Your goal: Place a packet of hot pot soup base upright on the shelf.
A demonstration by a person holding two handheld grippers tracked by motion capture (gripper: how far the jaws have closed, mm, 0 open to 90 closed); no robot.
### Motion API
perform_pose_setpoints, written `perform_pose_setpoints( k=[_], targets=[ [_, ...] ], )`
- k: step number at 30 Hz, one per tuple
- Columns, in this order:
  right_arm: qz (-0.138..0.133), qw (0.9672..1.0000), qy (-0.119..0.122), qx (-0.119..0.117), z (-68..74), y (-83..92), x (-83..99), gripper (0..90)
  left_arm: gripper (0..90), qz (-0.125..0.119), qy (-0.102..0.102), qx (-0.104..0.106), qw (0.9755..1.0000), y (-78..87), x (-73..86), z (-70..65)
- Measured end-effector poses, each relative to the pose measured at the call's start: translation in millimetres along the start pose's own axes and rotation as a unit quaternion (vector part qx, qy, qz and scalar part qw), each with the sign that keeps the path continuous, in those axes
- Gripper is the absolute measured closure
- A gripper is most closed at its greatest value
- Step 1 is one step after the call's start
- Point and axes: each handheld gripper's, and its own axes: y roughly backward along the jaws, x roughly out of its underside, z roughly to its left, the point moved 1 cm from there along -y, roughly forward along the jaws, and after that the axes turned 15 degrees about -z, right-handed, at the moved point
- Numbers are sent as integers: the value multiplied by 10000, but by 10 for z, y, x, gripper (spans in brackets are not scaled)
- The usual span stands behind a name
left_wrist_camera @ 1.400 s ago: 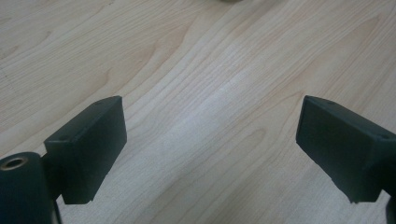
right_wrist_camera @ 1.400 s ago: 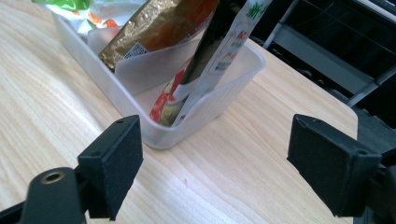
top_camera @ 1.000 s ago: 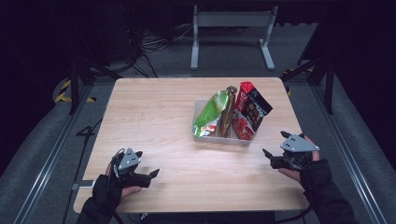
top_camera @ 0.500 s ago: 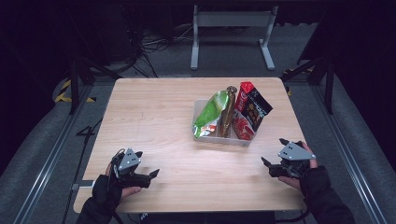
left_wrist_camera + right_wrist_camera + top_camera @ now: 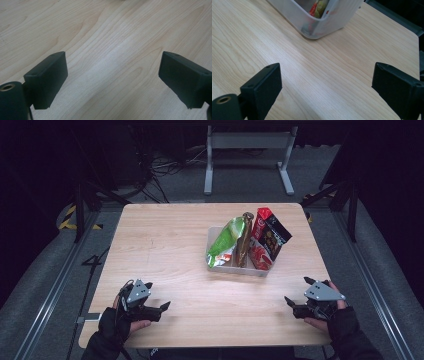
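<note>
A clear plastic bin (image 5: 215,236) stands right of the table's middle. Three snack bags stand upright in it: a green bag (image 5: 225,241), a brown one (image 5: 245,237) and a red and black one (image 5: 265,237). My left gripper (image 5: 158,295) rests low at the front left of the table, open, with bare wood between its jaws (image 5: 112,75). Near the front right edge my right gripper (image 5: 296,290) is open too and holds nothing. Its own view (image 5: 325,85) has a corner of the bin (image 5: 322,22) just ahead, apart from the jaws.
The wooden table (image 5: 165,245) has bare room across its left half and along the front. A metal stand (image 5: 247,150) and cables lie on the floor behind it. Rails run along both sides of the table.
My right gripper has drawn back toward the front right edge of the table and sunk lower. The left gripper and the bin have stayed put.
</note>
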Motion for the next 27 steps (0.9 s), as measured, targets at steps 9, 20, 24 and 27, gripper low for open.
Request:
perform_pose_setpoints(
  k=[9,20,24,27],
  targets=[
    [-160,9997,-172,28,-13,148,116,110,92,-3,-9,-4,10000,1,0,1],
    [-446,9965,-641,303,-98,349,246,118,92,-23,16,4,10000,2,-6,2],
    [-594,9941,-781,455,-124,397,268,119,92,-43,29,3,10000,2,-15,3],
    [-677,9926,-871,516,-150,439,279,119,92,-60,62,11,10000,-3,-16,9]
  ],
)
